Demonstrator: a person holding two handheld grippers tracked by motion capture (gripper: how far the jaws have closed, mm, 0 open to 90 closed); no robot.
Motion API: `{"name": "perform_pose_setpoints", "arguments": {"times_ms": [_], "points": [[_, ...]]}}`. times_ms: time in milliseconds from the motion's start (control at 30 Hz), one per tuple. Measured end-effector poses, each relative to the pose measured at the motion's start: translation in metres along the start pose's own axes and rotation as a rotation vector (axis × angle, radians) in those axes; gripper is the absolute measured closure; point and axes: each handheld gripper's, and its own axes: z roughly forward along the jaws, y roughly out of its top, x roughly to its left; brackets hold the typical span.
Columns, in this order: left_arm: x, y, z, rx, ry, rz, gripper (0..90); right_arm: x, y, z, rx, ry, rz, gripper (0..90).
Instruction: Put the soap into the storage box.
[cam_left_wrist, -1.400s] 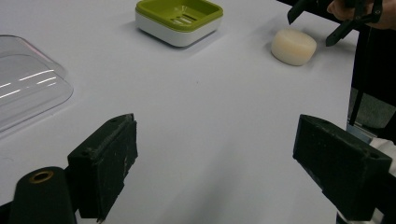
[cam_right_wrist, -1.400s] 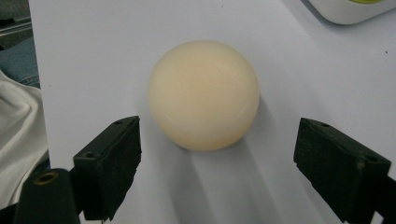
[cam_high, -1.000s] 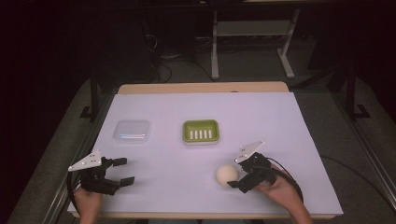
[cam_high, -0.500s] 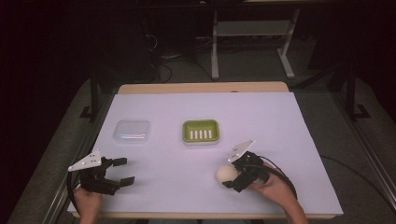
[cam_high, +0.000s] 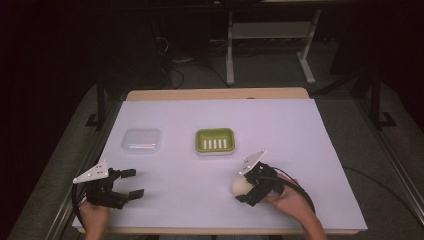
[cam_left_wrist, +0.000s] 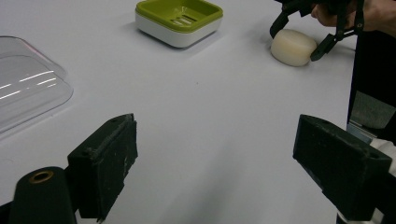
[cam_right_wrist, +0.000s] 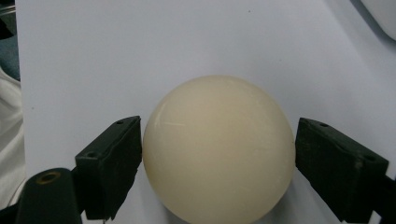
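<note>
The right gripper (cam_high: 246, 189) has moved forward since a second ago — its open fingers (cam_right_wrist: 112, 163) now bracket the cream soap (cam_right_wrist: 219, 149) on the counter (cam_high: 310, 140), not yet squeezing; left gripper (cam_high: 129, 183) idle, open.

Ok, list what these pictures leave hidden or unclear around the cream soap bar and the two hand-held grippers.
- Cream oval soap bar: its underside and far side are hidden by its own bulk in the right gripper view.
- Right hand-held gripper: contact with the soap is too small to judge in the high view; the right gripper view shows slim gaps.
- Clear plastic lid: cut off by the left edge in the left gripper view.
- Green slotted soap dish: slots too small to see through.
</note>
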Motion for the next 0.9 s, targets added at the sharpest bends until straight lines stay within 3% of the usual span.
{"name": "perform_pose_setpoints", "arguments": {"times_ms": [900], "points": [[-0.0007,-0.0002,-0.0001,-0.007,0.0,-0.006,13.1,-0.0002,0.0046,0.0039,0.042,0.009,-0.011,23.8]]}}
